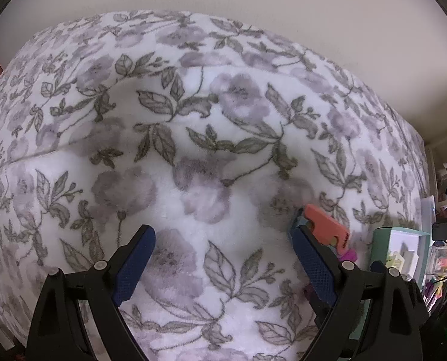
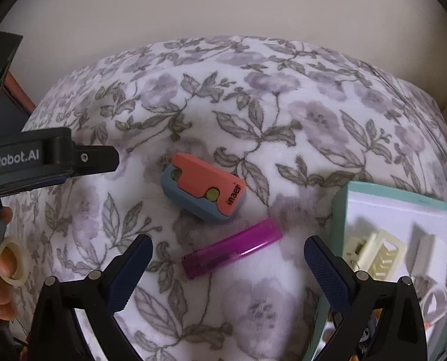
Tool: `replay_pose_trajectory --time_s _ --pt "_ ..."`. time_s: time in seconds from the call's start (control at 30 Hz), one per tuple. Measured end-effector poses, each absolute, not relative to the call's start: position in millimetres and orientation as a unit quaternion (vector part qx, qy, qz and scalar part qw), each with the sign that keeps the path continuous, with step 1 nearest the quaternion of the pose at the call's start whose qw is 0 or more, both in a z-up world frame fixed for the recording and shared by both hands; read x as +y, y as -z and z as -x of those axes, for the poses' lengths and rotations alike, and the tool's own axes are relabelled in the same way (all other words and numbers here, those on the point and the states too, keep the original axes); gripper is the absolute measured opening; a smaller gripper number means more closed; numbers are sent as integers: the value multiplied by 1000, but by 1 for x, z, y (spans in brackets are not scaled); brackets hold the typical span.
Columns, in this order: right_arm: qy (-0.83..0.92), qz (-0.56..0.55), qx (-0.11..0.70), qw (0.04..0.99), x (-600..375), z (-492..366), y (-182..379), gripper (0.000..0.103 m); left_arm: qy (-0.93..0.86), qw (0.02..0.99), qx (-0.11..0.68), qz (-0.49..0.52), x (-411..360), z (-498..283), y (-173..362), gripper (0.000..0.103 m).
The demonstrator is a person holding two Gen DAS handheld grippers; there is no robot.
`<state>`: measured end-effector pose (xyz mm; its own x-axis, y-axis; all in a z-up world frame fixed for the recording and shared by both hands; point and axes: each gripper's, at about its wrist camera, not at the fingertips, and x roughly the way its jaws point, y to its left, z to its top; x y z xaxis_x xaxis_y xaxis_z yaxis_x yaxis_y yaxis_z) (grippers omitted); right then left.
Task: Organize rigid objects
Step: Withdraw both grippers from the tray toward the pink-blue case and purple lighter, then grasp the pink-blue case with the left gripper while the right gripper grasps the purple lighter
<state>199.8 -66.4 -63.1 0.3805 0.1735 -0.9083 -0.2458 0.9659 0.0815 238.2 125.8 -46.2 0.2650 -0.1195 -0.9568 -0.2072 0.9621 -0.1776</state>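
A coral and blue-grey case lies on the floral blanket. A purple lighter lies just in front of it. My right gripper is open and empty, with the lighter between and just ahead of its fingers. My left gripper is open and empty over bare blanket. The case shows beside its right finger, with a bit of the lighter behind that finger. The left gripper also shows at the left edge of the right wrist view.
A teal box with a white inside holds a cream plastic part and a grey block; it stands at the right, also in the left wrist view. Cluttered shelves stand beyond. A wall rises behind the bed.
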Motion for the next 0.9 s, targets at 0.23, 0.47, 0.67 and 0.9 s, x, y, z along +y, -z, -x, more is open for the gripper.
replay_pose_trajectory --time_s 0.23,0.47,0.67,0.9 --pt "-133 29 550 824 -70 -215 77 102 -17 776 614 141 126 -244 59 93" --pt "-165 34 556 814 -63 -215 84 102 -16 769 622 148 128 -245 67 93" --pt "-184 62 559 807 -58 -208 86 102 -10 768 623 150 126 -243 67 93" --pt "-186 110 550 807 -48 -198 91 98 4 766 625 153 119 -248 71 93"
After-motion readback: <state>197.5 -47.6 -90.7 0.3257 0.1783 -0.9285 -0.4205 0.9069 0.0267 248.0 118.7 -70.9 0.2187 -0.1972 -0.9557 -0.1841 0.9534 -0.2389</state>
